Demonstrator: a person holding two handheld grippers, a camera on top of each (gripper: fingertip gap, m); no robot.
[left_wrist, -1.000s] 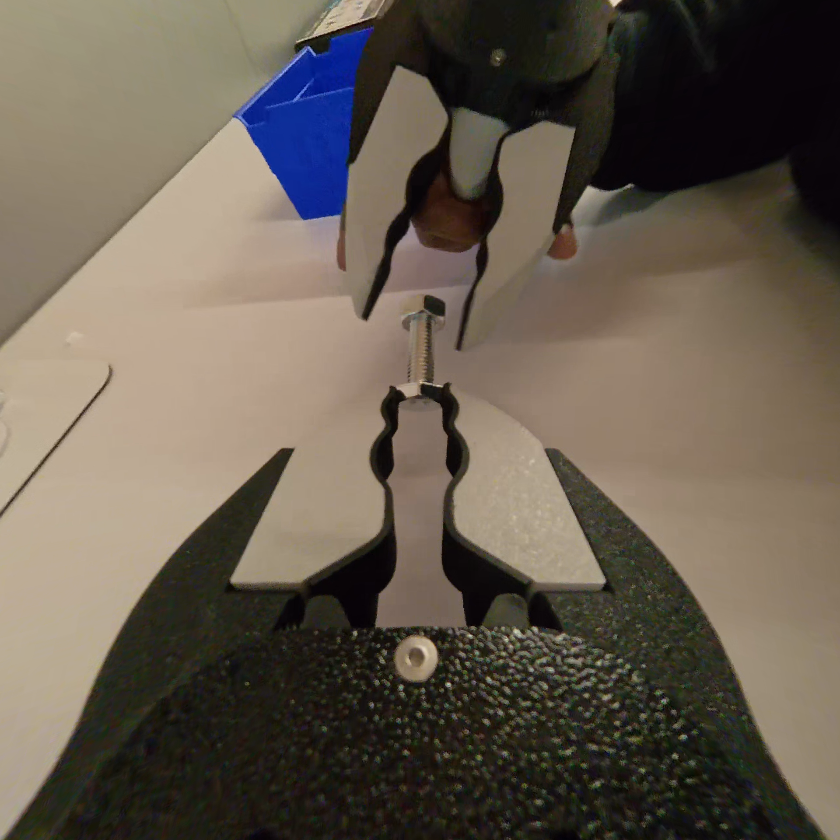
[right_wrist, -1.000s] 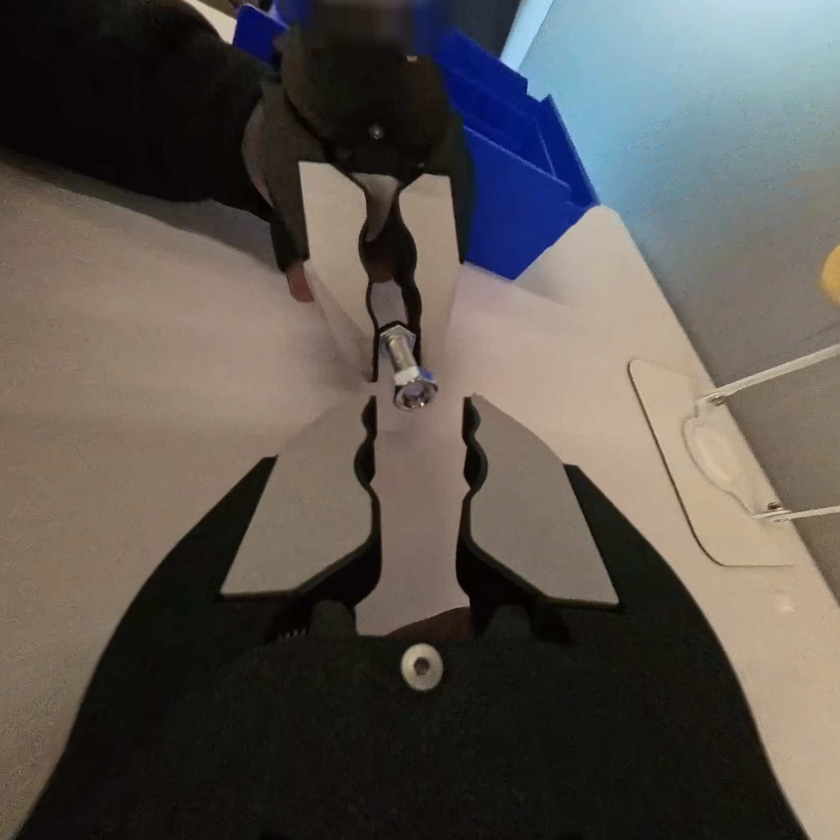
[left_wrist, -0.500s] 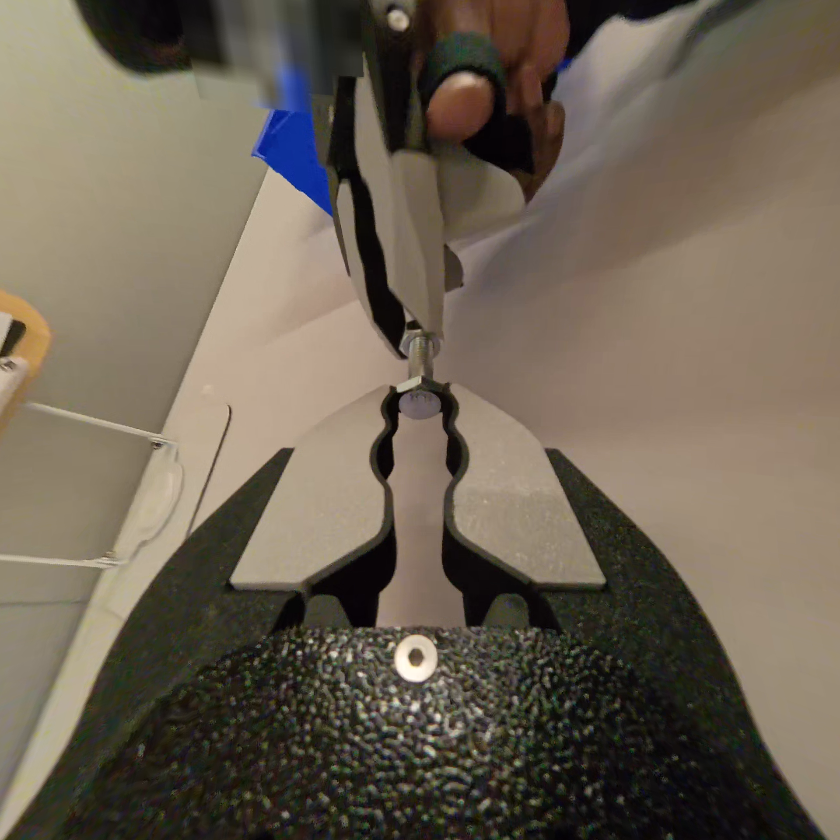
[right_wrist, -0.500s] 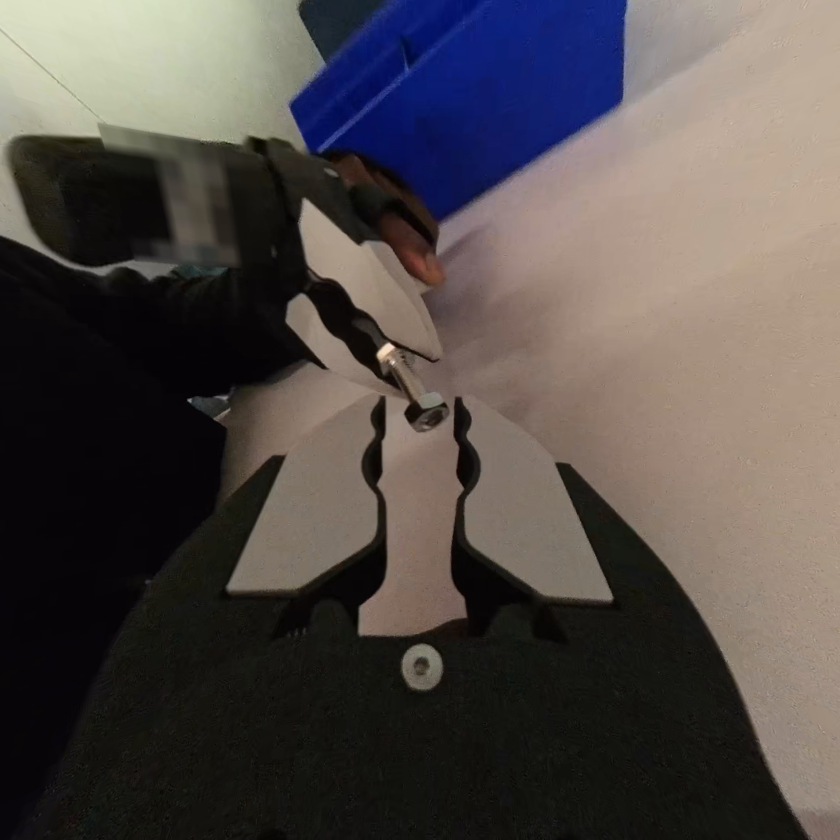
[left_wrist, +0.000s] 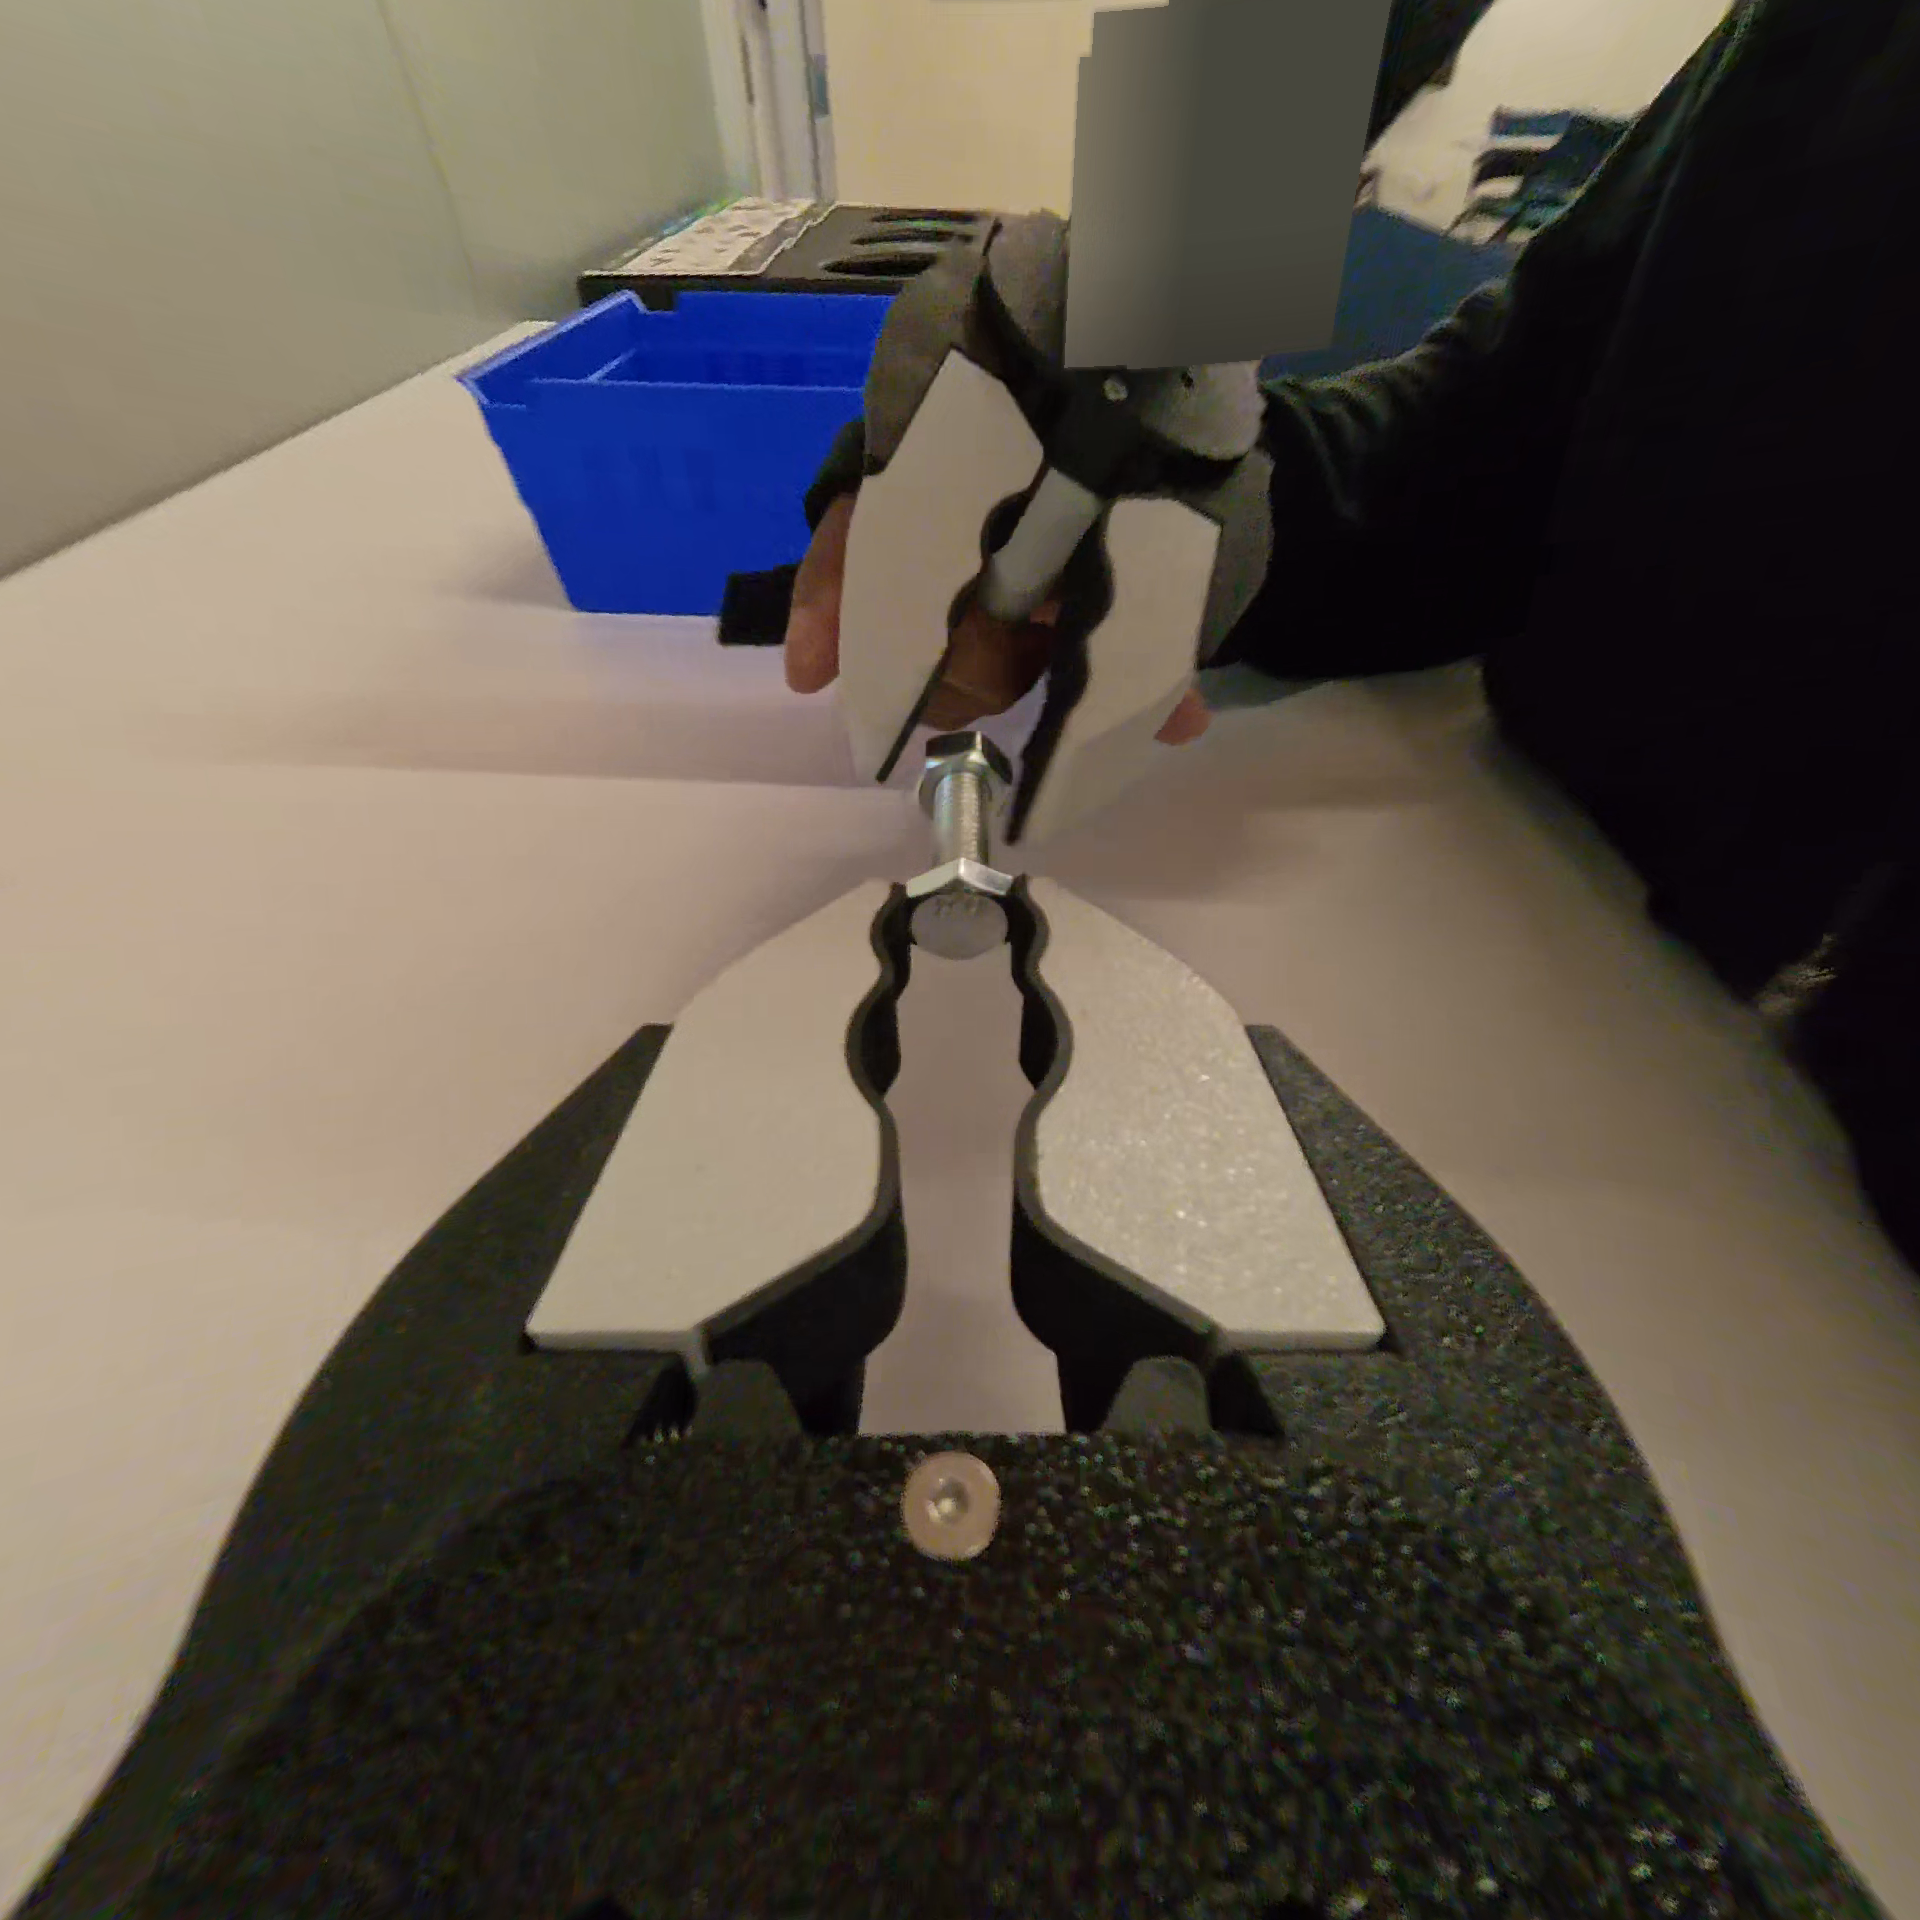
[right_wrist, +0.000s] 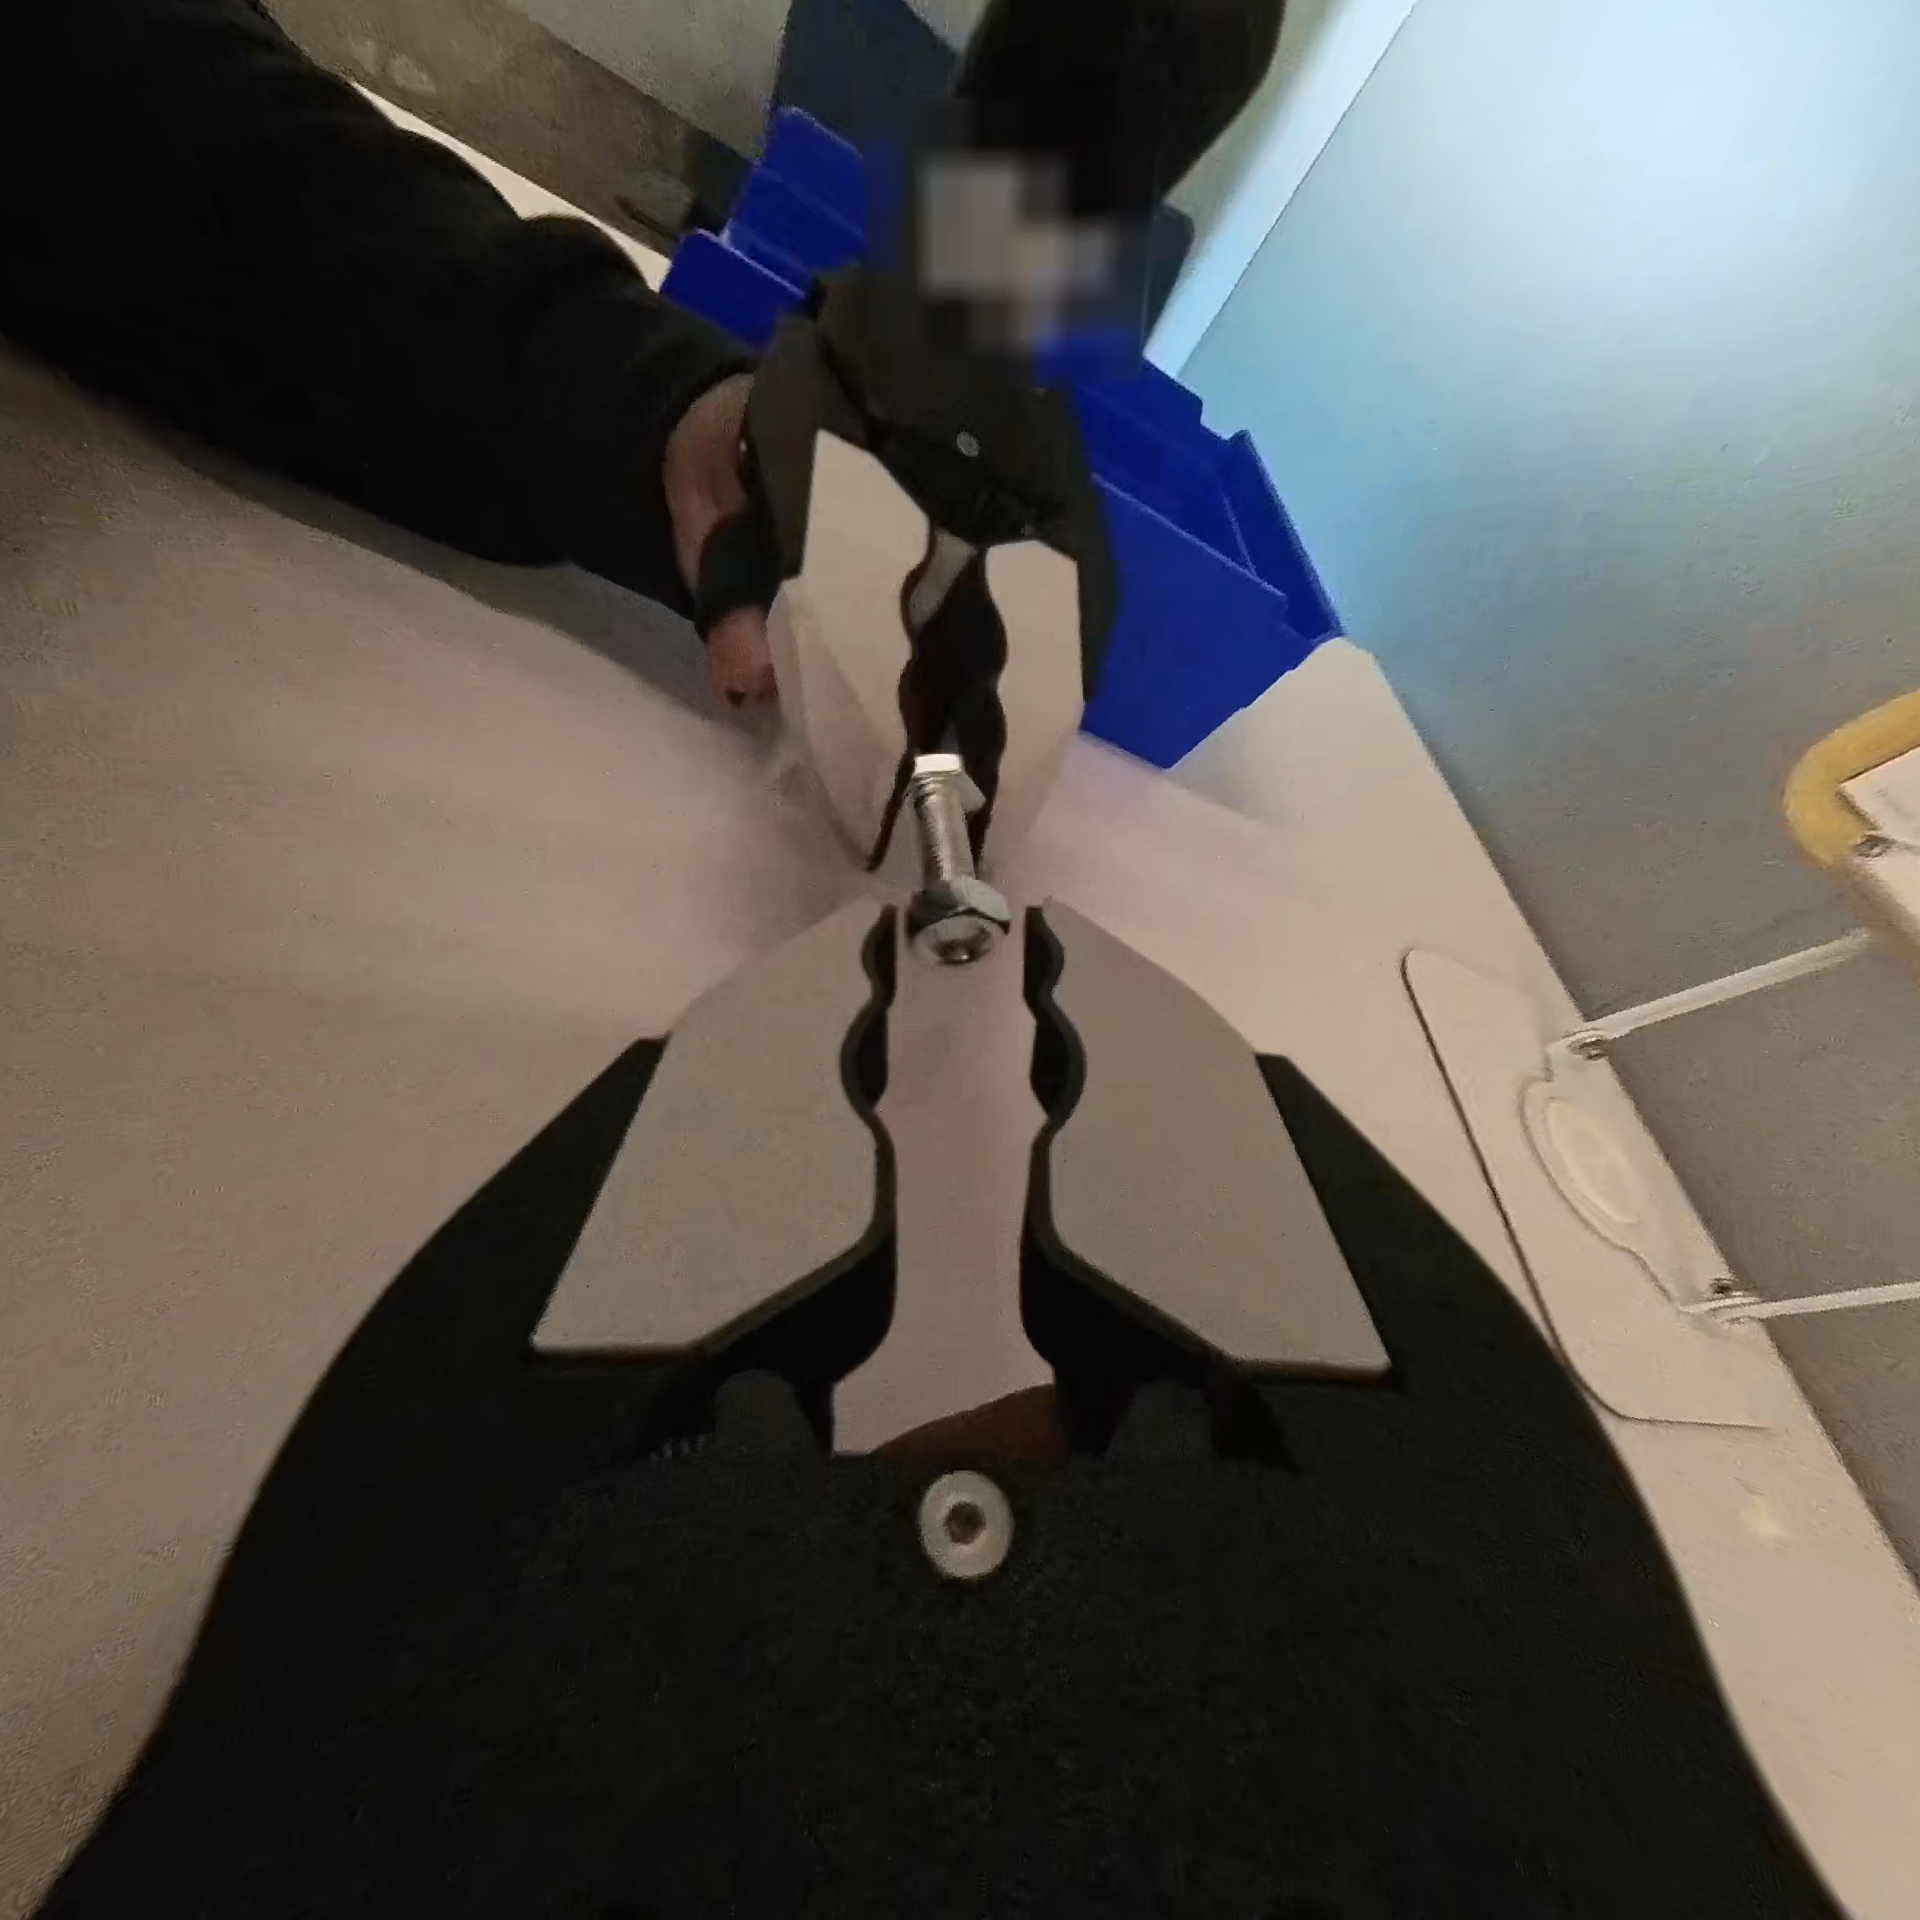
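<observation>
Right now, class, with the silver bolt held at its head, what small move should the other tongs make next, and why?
Probably close the right tongs gently onto the silver hex nut. The left tongs already clamp the threaded silver bolt by its hexagonal head, while the nut at the far end sits between the right fingers with a gap on each side, so nothing grips it yet.

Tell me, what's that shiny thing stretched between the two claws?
A silver bolt: the left gripper clamps its head, and a nut on its far end sits inside the open right gripper. Both wrist views show it.
</observation>
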